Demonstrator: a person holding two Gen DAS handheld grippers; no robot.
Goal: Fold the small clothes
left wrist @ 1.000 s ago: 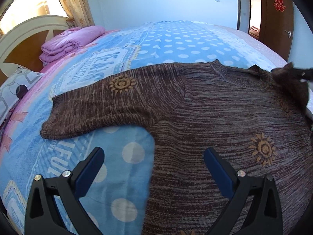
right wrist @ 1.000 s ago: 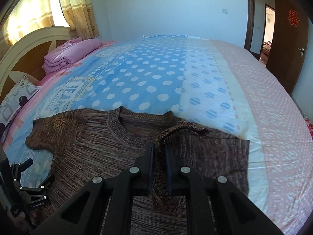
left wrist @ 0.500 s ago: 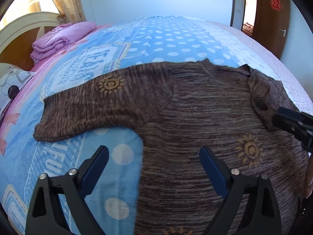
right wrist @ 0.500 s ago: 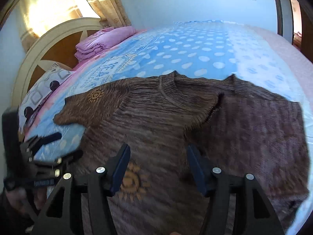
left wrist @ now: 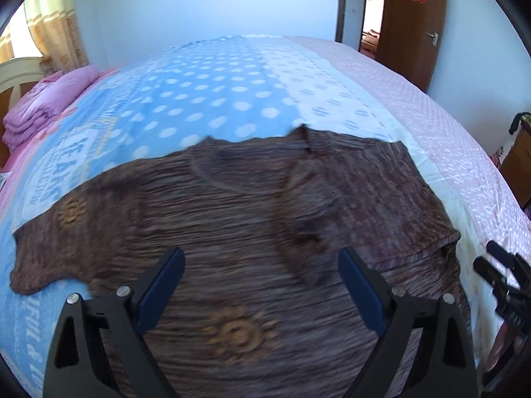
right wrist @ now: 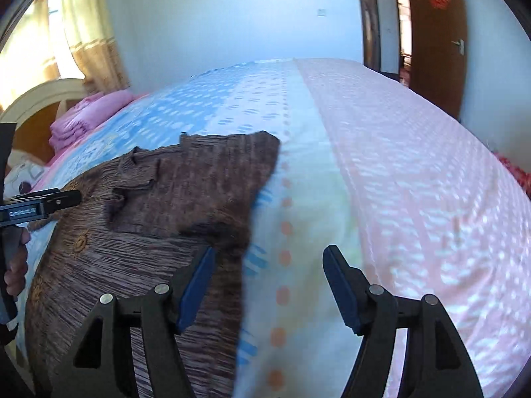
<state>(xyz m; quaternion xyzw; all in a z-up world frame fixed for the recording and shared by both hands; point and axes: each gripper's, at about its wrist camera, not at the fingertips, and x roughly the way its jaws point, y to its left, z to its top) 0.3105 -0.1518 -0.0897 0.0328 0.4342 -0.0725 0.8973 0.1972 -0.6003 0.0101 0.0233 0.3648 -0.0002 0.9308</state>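
A brown knit sweater (left wrist: 239,219) with orange sun motifs lies flat on the bed. Its right sleeve (left wrist: 305,205) is folded in over the chest; its left sleeve (left wrist: 49,238) stretches out to the left. My left gripper (left wrist: 260,285) is open and empty above the sweater's lower body. My right gripper (right wrist: 268,282) is open and empty over the sweater's right edge (right wrist: 245,232) and the sheet beside it. The right gripper also shows at the right edge of the left wrist view (left wrist: 504,285).
The bed has a blue polka-dot and pink sheet (left wrist: 332,76). A folded pink blanket (left wrist: 46,102) lies by the headboard at the far left. A wooden door (left wrist: 415,16) stands at the back right. The left gripper's body (right wrist: 36,205) shows at the left of the right wrist view.
My right gripper let go of the right sleeve, which now lies folded over the chest, and swung right to the sweater's edge. My left gripper moved right over the sweater's body.
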